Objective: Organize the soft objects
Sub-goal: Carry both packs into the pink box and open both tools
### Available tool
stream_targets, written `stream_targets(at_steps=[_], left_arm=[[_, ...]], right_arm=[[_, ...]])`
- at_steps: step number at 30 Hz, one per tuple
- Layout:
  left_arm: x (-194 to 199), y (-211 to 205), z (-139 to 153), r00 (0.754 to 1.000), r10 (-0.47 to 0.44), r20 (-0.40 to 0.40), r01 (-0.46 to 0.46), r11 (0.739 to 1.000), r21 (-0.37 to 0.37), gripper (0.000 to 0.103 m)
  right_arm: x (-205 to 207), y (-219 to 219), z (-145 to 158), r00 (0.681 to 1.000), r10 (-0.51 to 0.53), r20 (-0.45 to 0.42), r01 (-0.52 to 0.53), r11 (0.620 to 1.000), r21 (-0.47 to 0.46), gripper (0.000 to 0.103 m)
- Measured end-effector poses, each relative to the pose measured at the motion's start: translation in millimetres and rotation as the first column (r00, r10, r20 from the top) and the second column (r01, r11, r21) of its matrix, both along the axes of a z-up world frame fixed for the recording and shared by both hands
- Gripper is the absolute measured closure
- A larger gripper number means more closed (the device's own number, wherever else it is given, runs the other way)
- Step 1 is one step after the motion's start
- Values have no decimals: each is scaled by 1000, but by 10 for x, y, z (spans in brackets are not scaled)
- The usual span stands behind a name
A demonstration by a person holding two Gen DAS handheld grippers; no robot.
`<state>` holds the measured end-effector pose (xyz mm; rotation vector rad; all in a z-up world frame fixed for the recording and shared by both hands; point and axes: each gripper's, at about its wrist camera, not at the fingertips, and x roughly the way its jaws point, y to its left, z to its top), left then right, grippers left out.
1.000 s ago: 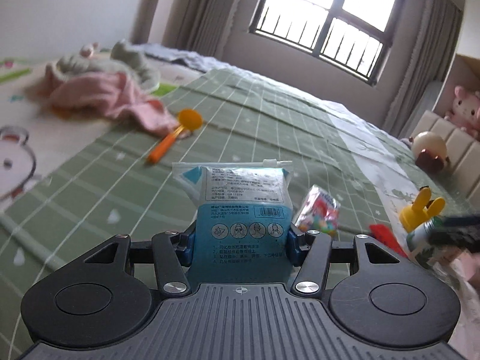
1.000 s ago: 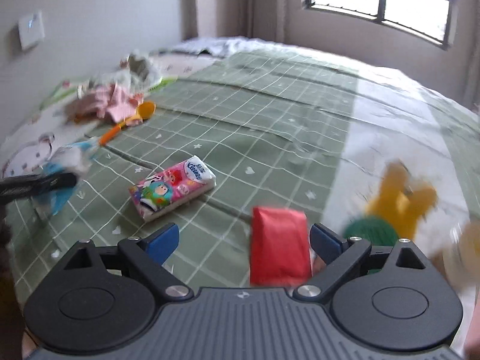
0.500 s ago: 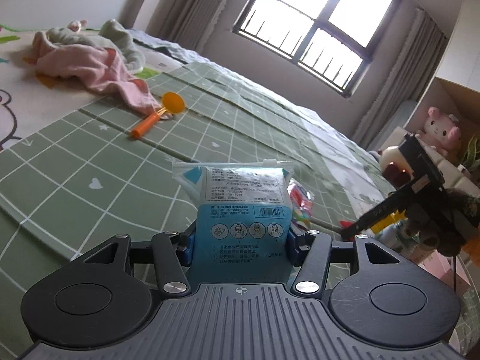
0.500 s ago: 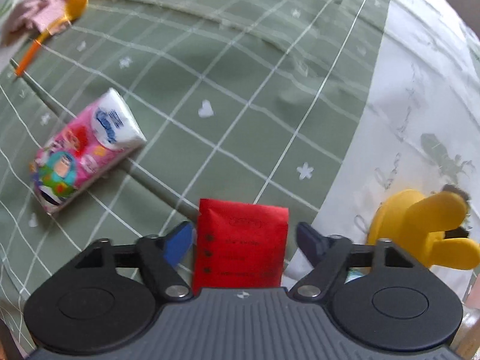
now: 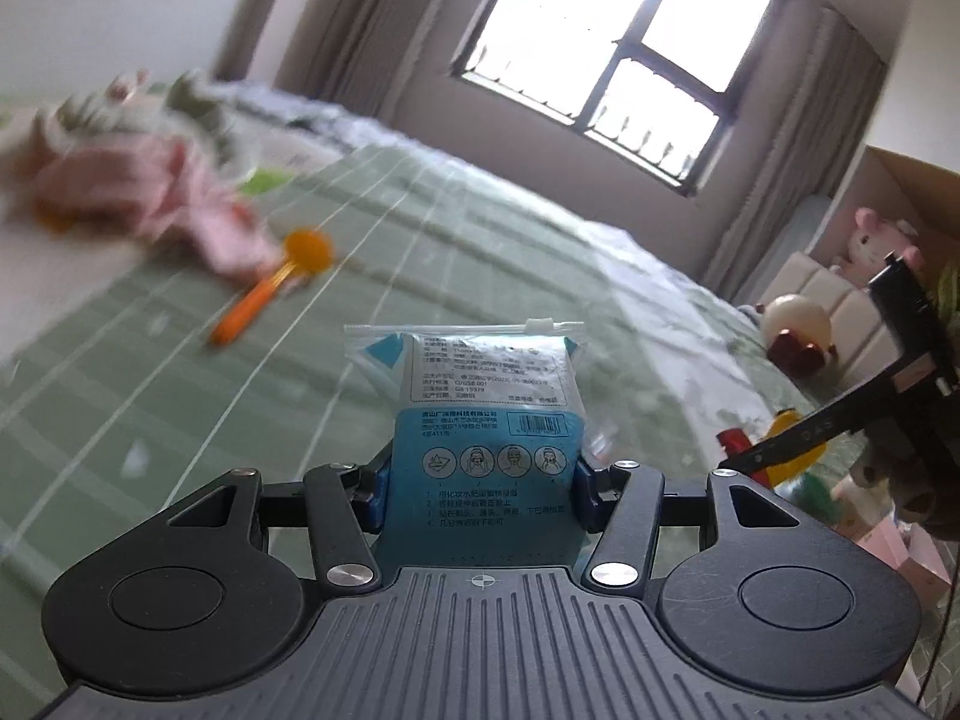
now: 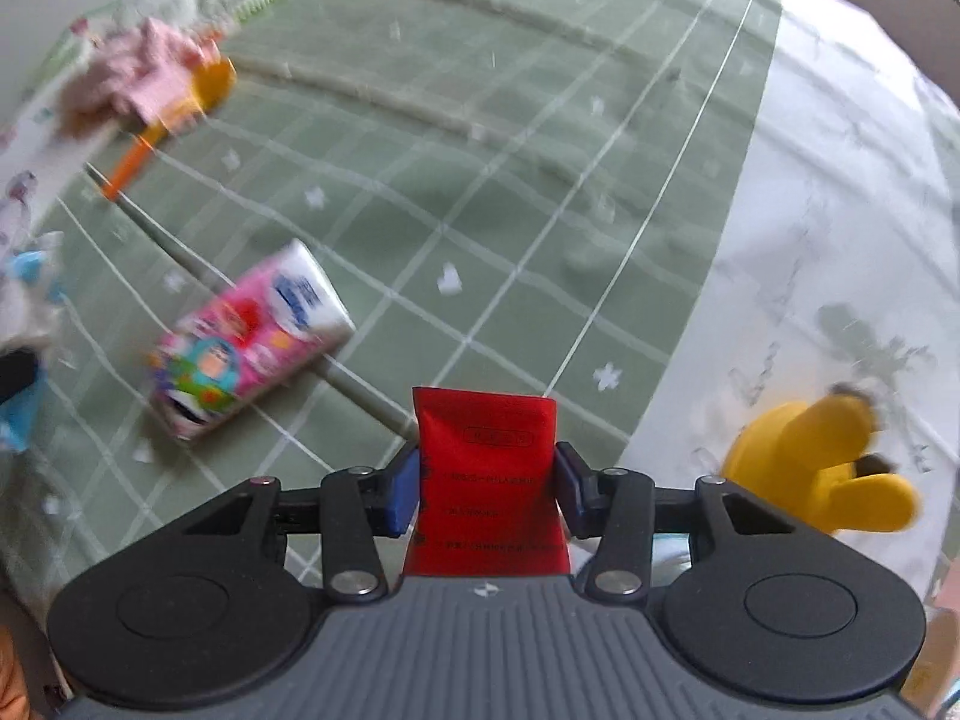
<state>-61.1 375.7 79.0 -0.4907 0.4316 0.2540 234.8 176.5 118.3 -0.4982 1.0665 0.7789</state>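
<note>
A blue and clear mask pack [image 5: 483, 396] stands upright between the pads of my left gripper [image 5: 480, 492], which is shut on it above the green checked bedspread [image 5: 180, 396]. My right gripper [image 6: 485, 489] points steeply down at the bed. Its jaws are closing, and the blue pads meet the sides of a red sachet [image 6: 486, 450] between them. A pink cartoon tissue pack [image 6: 252, 336] lies on the bedspread to the left of the right gripper. A heap of pink and grey cloth [image 5: 150, 204] sits far off at the left.
An orange spoon [image 5: 270, 294] lies beside the cloth heap. A yellow eared toy [image 6: 816, 468] rests on the white sheet at the right. Far right in the left wrist view are a round toy [image 5: 798, 330], a pink plush [image 5: 882, 240] and a headboard.
The right jaws have drawn in from wide apart onto the red sachet while the gripper tipped down toward the bed. The left gripper kept its hold on the mask pack and swung slightly.
</note>
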Motion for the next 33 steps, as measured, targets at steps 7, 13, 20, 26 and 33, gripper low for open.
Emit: stream_targets(at_steps=[7, 13, 20, 26, 33], left_arm=[[681, -599, 636, 989, -144, 39, 139, 983, 122, 44], [1503, -1625, 1014, 935, -354, 23, 342, 917, 207, 44], [2355, -3089, 1127, 813, -582, 7, 568, 796, 210, 44], [2986, -4162, 809, 690, -723, -20, 722, 687, 85, 44], [3508, -4786, 279, 648, -758, -78, 758, 651, -25, 44]], right_arm=[[140, -1083, 951, 975, -147, 167, 119, 978, 169, 58], [278, -2479, 1259, 908, -346, 237, 285, 924, 256, 58], [429, -3971, 1195, 813, -535, 230, 445, 825, 347, 58], [652, -4774, 698, 769, -626, 130, 545, 748, 378, 58], [888, -5121, -6, 782, -623, 30, 552, 714, 432, 41]])
